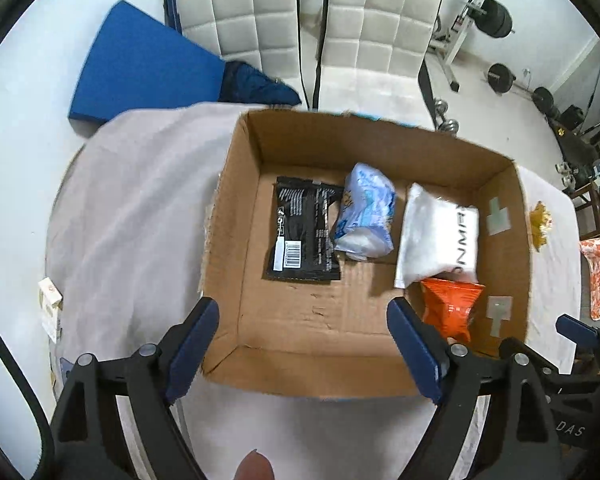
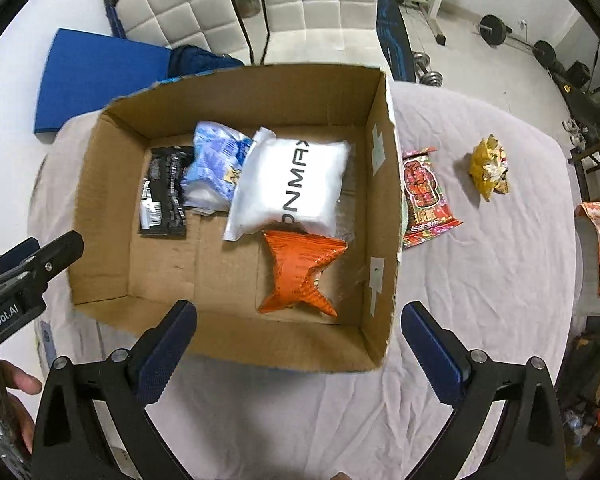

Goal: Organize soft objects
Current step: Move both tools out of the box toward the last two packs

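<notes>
Below both tongs: cardboard box, orange snack bag dropped inside | left gripper, right gripper: spread, empty | beyond right tong: red packet, yellow packet unsorted.

Soft, even room light is filling both views, and nothing is looking dim. Inside the cardboard box the walls are throwing only weak shadows on its floor, and the orange packet is giving small bright glints near the box's right wall. The white pouch is looking a little washed out. The box's far rim is smearing slightly in the left view, as from motion. Away from the box, straight lines are bending strongly, and black corners are closing around each round picture. The chairs behind the box are looking slightly soft.
</notes>
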Motion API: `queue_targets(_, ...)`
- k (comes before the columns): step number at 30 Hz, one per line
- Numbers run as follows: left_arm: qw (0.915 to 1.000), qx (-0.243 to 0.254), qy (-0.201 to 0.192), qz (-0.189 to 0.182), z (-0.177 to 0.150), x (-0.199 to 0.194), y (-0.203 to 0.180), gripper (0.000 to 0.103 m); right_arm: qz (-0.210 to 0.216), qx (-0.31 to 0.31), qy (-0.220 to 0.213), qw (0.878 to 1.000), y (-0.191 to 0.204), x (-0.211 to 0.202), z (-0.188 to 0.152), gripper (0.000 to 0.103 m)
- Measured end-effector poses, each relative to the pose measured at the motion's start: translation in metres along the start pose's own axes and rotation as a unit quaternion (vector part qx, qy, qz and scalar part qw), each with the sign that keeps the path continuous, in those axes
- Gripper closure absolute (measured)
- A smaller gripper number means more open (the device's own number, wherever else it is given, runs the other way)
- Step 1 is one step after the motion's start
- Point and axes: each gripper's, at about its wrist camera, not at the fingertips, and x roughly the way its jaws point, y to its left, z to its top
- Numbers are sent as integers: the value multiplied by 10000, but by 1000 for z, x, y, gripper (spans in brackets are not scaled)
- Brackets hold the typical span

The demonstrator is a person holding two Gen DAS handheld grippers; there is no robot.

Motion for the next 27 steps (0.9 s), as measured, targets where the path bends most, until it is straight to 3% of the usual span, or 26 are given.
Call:
queue_targets(9, 9995, 47, -247, -193, -7, -36, -40, 17, 364, 181, -213, 9989, -27, -38, -11, 0)
queue_targets(19, 9966, 718, -145, -385, 17, -20, -172, 17, 106, 1331, -130, 9910, -176, -20, -3, 0)
queue_targets(24, 9955, 773, 146, -525, 40, 14, -238, 17, 109, 1740, -63, 9847, -249, 7, 27, 0)
queue_targets(27, 9955, 819, 246, -404, 55, 38, -273, 17, 366, 1997, 99, 9791, -292, 36, 52, 0)
